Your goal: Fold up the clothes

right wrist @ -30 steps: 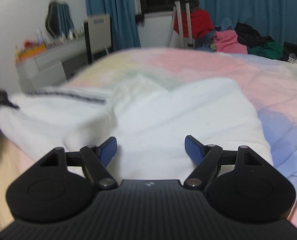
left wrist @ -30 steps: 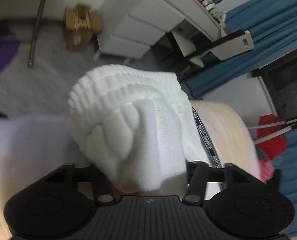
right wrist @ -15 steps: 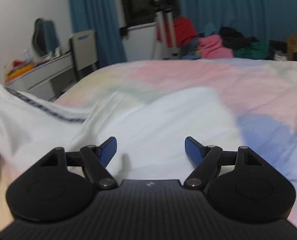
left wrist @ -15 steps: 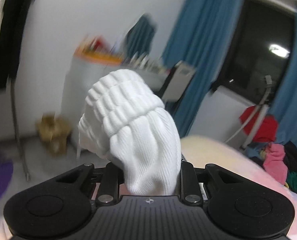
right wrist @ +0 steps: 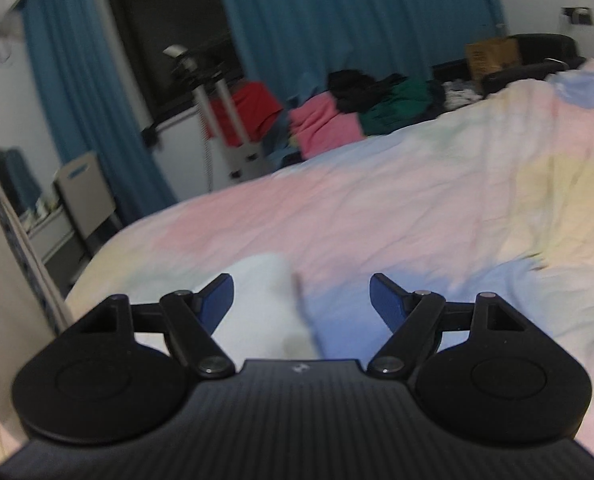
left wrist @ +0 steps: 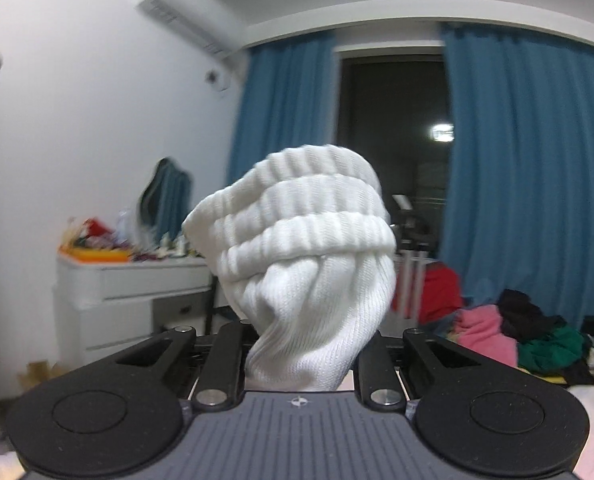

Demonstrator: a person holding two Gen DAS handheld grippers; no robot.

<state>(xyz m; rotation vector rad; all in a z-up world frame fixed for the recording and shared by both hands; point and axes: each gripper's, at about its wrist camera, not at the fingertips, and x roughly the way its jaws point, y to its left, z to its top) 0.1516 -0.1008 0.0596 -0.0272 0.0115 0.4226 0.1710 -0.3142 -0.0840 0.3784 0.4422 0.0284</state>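
You raised the left gripper (left wrist: 301, 344) higher, its jaws clamped on the bunched white garment (left wrist: 301, 256). Your right gripper (right wrist: 301, 298) gaped wide and empty over the bed (right wrist: 417, 208).

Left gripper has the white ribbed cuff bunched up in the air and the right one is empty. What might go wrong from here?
1. The left gripper pinches only a narrow wad of the white ribbed cuff; the bulk above may slip free.
2. That bunch blocks most of the left wrist view, so placement would be half blind.
3. The right gripper hangs open over the bedspread and may grab bedding instead of the white garment.
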